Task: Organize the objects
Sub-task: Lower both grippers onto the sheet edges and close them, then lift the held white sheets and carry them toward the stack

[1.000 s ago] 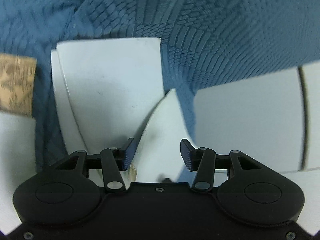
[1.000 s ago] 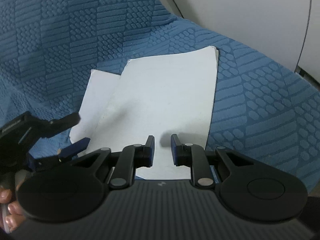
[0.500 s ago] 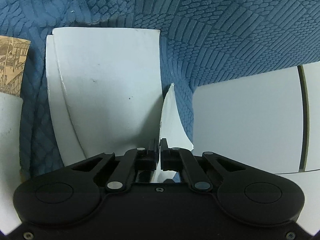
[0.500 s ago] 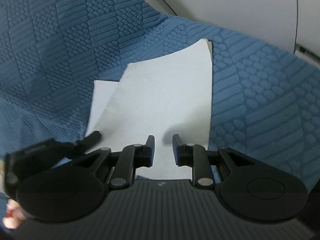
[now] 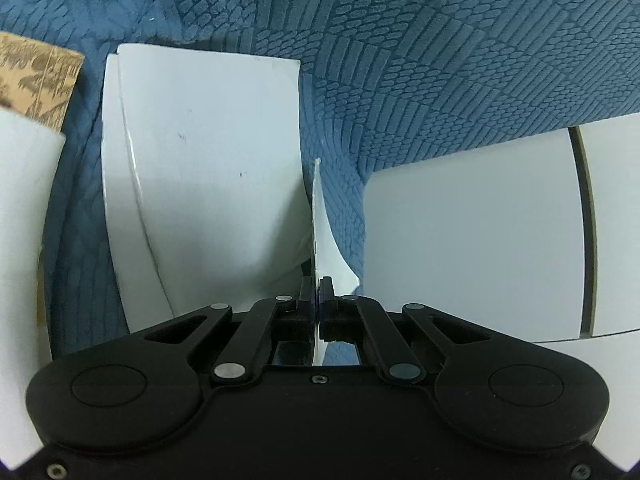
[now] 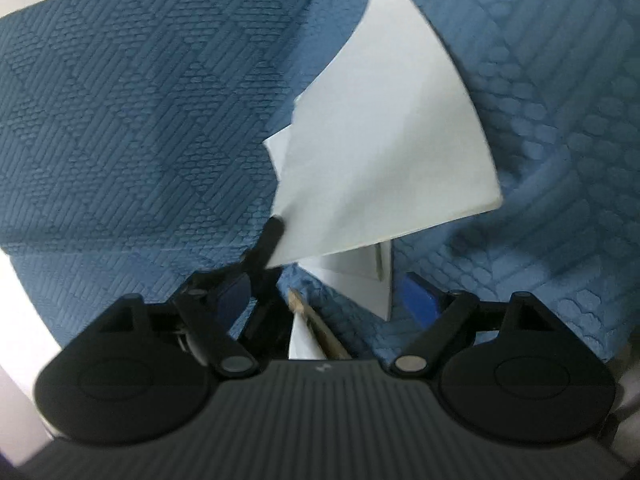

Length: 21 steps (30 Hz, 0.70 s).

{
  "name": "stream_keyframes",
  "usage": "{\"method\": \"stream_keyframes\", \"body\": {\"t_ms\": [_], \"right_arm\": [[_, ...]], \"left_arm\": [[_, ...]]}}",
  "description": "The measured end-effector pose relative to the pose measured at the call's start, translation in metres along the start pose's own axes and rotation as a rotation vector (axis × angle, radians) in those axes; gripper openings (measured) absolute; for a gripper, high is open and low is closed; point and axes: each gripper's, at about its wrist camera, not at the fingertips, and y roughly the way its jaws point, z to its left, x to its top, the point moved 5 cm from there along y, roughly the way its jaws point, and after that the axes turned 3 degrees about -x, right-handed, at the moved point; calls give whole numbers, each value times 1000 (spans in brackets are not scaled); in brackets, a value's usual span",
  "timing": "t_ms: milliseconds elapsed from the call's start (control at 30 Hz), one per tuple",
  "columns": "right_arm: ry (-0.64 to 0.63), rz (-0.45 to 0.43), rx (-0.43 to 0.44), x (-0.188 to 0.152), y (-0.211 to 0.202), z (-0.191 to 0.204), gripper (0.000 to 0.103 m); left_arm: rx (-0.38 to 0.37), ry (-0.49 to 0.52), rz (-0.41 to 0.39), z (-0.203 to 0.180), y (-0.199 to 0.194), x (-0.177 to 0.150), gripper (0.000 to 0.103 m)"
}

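The left gripper [image 5: 319, 296] is pinching the edge of a white sheet [image 5: 325, 236], holding it upright over the blue quilt [image 5: 420, 60], just beside a stack of white paper [image 5: 208, 152]. The right gripper [image 6: 328, 300] is spreading its jaws, nothing pressed between them.

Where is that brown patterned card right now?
In the left wrist view, the brown patterned card sits at the far left edge on the blue textured cloth, left of the white paper stack.
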Motion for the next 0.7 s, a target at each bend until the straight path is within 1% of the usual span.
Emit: {"method": "stream_keyframes", "body": {"t_ms": [33,133,267,333,367,467,567,633,700], "right_arm": [[6,-14,-4,3,0,-1,85],[7,-95,-28,16,-4,-3,84],[13,-170,-66,26,-17,-6,79],[14,-189,-61,28,-23,-5,71],[13,-198,-64,29,-26,-4,70],[-16,-234,-89,32,-35,-1,57],[-67,-261,-135,36,-46,-1,42],[-86,-267,-154,37,-50,-2,26],[-113,-264,-175,39,-50,0,18]], "left_arm": [[1,-4,-1,0,-3,-2,1],[-9,-22,10,-1,-10,-9,1],[5,-6,19,-3,-15,-15,1],[5,1,22,-5,-19,-19,1],[2,2,23,-5,-20,-21,1],[-5,7,20,-7,-25,-23,1],[-8,15,19,-10,-29,-28,1],[-8,19,17,-11,-30,-29,1],[-9,23,19,-12,-33,-32,1]]}}
